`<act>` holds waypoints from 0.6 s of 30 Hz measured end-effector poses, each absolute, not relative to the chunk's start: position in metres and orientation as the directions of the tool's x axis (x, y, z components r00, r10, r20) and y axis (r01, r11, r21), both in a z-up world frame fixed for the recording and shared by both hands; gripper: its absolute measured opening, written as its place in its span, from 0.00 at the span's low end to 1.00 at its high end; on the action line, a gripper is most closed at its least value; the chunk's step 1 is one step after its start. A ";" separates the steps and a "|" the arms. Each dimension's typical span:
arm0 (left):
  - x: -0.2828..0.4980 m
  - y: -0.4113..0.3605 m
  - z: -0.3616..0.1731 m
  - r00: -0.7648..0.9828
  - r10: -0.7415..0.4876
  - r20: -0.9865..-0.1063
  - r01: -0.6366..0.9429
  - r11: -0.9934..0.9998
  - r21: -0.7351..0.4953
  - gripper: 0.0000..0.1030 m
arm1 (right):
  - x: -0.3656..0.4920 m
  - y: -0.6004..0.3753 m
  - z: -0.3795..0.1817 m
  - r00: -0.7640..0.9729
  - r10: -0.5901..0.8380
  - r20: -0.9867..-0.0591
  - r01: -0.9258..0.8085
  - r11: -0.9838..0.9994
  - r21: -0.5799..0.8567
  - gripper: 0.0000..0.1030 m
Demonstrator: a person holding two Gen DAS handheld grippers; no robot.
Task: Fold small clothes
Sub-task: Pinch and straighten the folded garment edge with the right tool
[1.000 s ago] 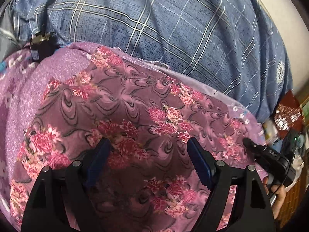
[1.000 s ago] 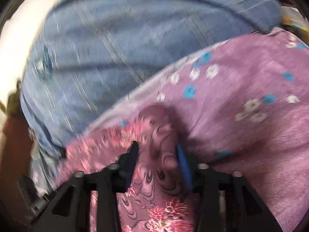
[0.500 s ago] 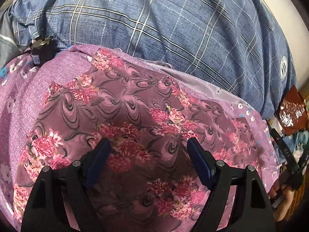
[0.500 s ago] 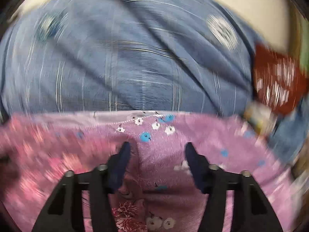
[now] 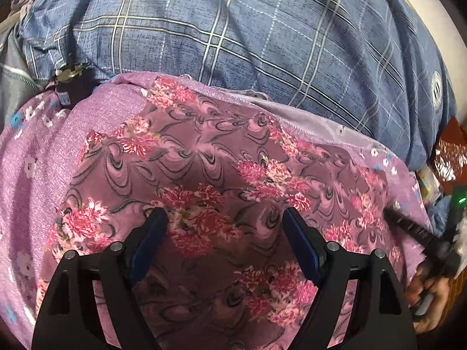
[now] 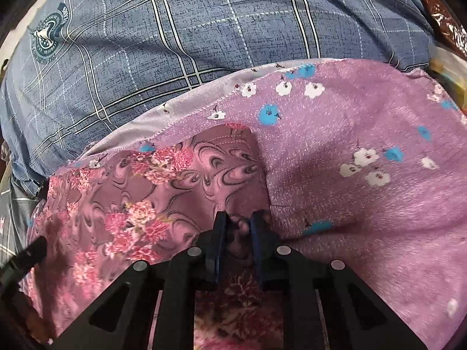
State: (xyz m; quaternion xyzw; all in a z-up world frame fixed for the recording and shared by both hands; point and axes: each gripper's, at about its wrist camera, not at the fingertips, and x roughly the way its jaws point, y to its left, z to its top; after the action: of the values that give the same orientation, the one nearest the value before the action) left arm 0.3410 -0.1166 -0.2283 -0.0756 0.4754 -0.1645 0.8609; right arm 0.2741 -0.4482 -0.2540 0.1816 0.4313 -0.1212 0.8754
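A small mauve garment with pink flowers and dark swirls (image 5: pixel 210 163) lies spread on a purple cloth. My left gripper (image 5: pixel 224 218) is open, its blue pads apart just above the garment's middle, holding nothing. In the right wrist view the same garment (image 6: pixel 163 180) lies at the left. My right gripper (image 6: pixel 238 221) is shut on a pinch of the garment's right edge. The right gripper also shows at the far right of the left wrist view (image 5: pixel 420 233), held by a hand.
The purple cloth with white and blue flowers (image 6: pixel 364 134) covers the surface beneath the garment. A blue plaid sheet (image 5: pixel 248 35) lies behind it. A dark red packet (image 5: pixel 449 151) and small items sit at the right edge.
My right gripper opened, swung across the purple cloth, and has now closed on the garment's right edge. My left gripper stayed open over the garment, shifting slightly.
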 end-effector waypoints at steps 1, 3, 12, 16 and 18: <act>0.338 -0.115 -0.224 0.506 -0.348 -0.789 0.210 0.937 -0.278 0.79 | 0.270 -0.444 -0.244 0.635 -0.056 -0.770 0.352 0.909 0.224 0.21; 0.331 -0.110 -0.213 0.545 -0.327 -0.772 0.210 0.945 -0.252 0.79 | 0.262 -0.431 -0.229 0.689 -0.022 -0.725 0.292 0.923 0.250 0.21; 0.330 -0.072 -0.242 0.499 -0.098 -0.861 0.154 0.988 -0.023 0.81 | 0.257 -0.369 -0.265 0.568 0.124 -0.814 0.179 0.946 0.269 0.20; 0.318 -0.046 -0.225 0.530 -0.184 -0.828 0.146 0.981 -0.124 0.81 | 0.228 -0.367 -0.246 0.619 0.124 -0.776 0.172 0.942 0.288 0.24; 0.304 -0.033 -0.213 0.568 -0.197 -0.799 0.135 0.980 -0.146 0.80 | 0.202 -0.365 -0.234 0.670 0.137 -0.729 0.147 0.939 0.311 0.33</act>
State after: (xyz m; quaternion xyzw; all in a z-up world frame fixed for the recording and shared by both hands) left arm 0.3043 -0.0332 -0.2126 -0.0343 0.4551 -0.0939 0.8848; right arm 0.2022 -0.3654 -0.2335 0.1745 0.4060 -0.0028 0.8971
